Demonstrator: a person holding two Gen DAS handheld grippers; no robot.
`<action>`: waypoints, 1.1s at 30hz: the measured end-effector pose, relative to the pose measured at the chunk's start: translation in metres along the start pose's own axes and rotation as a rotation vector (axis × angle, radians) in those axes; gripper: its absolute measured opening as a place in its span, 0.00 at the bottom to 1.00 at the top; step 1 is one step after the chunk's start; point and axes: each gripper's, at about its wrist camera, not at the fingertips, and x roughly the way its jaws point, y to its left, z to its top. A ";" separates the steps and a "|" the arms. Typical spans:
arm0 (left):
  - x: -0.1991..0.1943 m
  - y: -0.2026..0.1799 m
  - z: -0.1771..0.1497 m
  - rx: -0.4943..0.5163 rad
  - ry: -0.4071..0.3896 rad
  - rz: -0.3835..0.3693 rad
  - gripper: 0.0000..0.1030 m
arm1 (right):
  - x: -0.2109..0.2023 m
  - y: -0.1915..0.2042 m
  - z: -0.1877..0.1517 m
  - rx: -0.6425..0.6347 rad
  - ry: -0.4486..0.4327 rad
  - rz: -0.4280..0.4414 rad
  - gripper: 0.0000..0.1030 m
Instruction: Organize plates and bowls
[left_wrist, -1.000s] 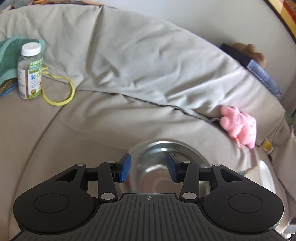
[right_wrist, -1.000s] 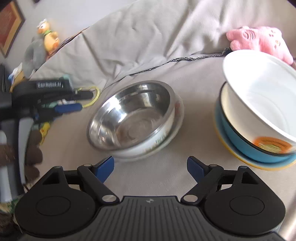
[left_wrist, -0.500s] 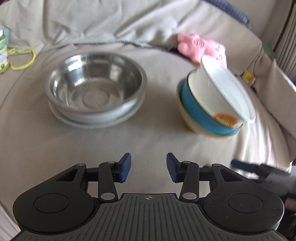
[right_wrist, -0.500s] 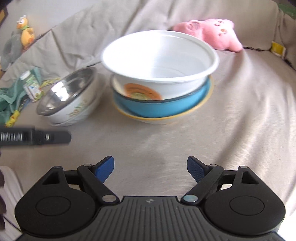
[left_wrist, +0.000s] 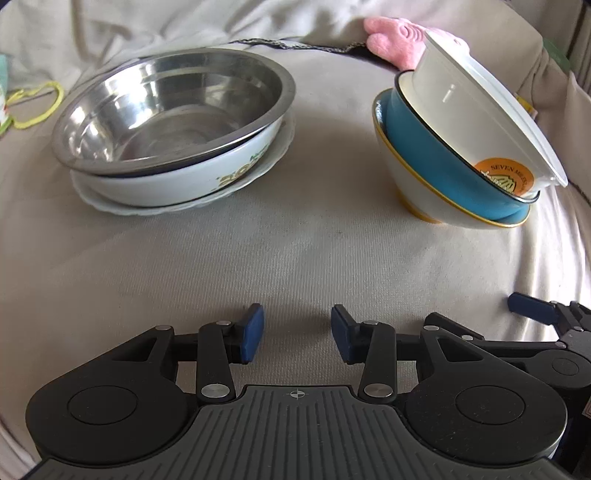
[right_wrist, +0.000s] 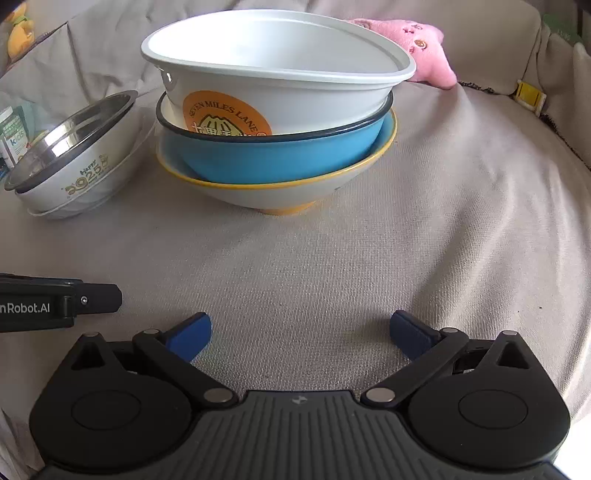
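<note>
Two stacks stand on a beige cloth. On the left a steel bowl (left_wrist: 173, 107) sits in a white printed bowl (left_wrist: 192, 181) on a white plate (left_wrist: 147, 208); this stack also shows in the right wrist view (right_wrist: 70, 155). On the right a white plastic bowl (right_wrist: 277, 70) with an orange sticker sits tilted in a blue bowl (right_wrist: 280, 155) inside a yellow-rimmed bowl (right_wrist: 273, 192); it also shows in the left wrist view (left_wrist: 469, 122). My left gripper (left_wrist: 297, 334) is open and empty, low over the cloth in front of both stacks. My right gripper (right_wrist: 299, 334) is open wide and empty, facing the right stack.
A pink plush toy (right_wrist: 417, 48) lies behind the right stack. A vitamin bottle (right_wrist: 13, 136) and a yellow cord (left_wrist: 35, 105) lie at the far left. A yellow toy (right_wrist: 18, 29) sits at the back left. Each gripper shows at the edge of the other's view.
Both grippers have pulled back from the bowls and dropped low over the cloth. The left one, earlier right over the steel bowl, now faces both stacks from the front.
</note>
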 end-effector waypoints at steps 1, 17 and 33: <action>0.001 -0.003 0.000 0.018 0.002 0.007 0.45 | 0.000 0.001 -0.001 0.000 -0.009 -0.005 1.00; -0.041 0.007 0.026 -0.006 -0.029 0.042 0.13 | -0.064 0.014 0.036 -0.094 0.002 0.255 0.83; -0.079 -0.045 0.111 0.094 -0.212 -0.072 0.17 | -0.084 -0.055 0.158 -0.091 -0.098 0.164 0.83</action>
